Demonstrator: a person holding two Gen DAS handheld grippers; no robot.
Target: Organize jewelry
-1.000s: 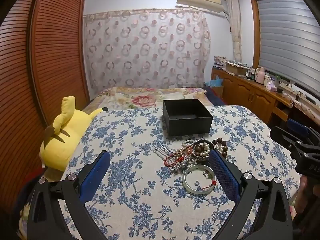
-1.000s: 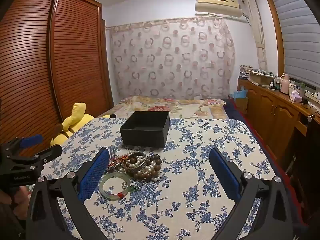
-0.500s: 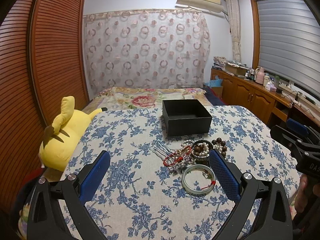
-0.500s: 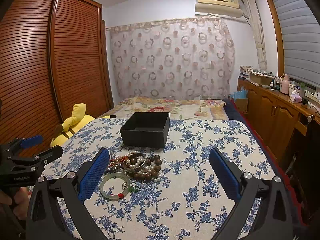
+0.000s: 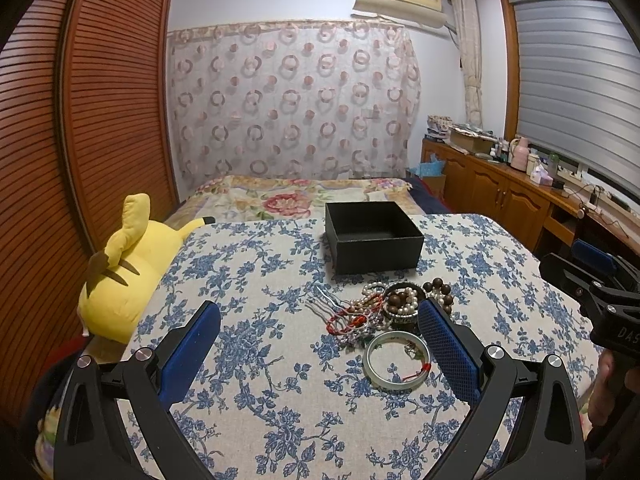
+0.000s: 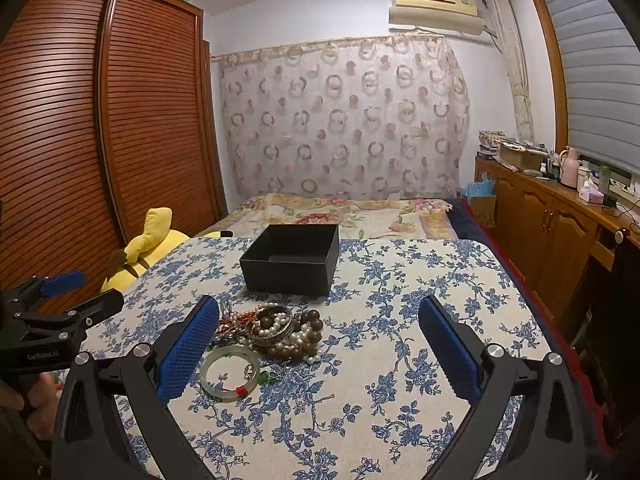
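A pile of jewelry lies on the blue-flowered tablecloth: pearl and brown wooden bead strands, red cords, a dark bangle. A pale green bangle lies at its near edge. The pile and the bangle also show in the right wrist view. An open, empty black box stands just behind the pile, also in the right wrist view. My left gripper is open and empty, near side of the pile. My right gripper is open and empty, to the right of the pile.
A yellow plush toy lies off the table's left edge. A bed with a flowered cover is behind the table. A wooden cabinet with clutter runs along the right wall. A slatted wardrobe stands at the left.
Both views have shifted very slightly. The jewelry and box have not moved. Both grippers stay open.
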